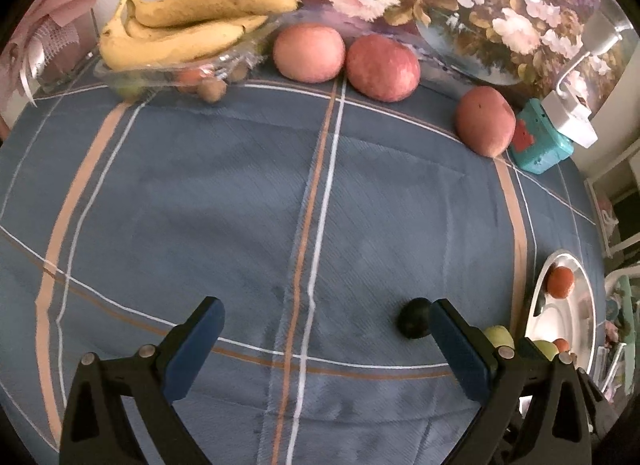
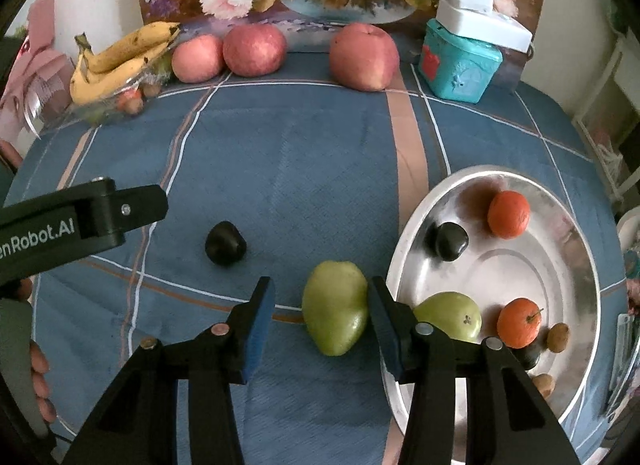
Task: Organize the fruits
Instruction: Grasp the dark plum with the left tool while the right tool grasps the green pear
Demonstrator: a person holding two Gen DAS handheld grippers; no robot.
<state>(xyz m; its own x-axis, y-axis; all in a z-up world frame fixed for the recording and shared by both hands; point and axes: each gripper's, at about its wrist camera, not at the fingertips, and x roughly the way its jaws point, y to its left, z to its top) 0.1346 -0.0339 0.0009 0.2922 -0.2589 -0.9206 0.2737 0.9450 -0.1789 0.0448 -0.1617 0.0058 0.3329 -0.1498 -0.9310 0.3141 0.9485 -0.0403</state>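
In the left wrist view, the left gripper (image 1: 326, 329) hangs wide apart and empty over the tablecloth (image 1: 240, 185), with a dark fruit (image 1: 415, 318) just beside its right finger. In the right wrist view, the right gripper (image 2: 322, 317) brackets the green fruit (image 2: 335, 307) beside the metal plate (image 2: 576, 241); the right pad touches it, the left does not, so the fruit could roll away if pushed.

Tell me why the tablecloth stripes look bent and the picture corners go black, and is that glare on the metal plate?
Left wrist view: the fisheye lens bows the tablecloth stripes and leaves black corners; the bananas look soft.
Right wrist view: same curving; the metal plate shows bright reflections, and the green fruit on the cloth is fairly sharp.
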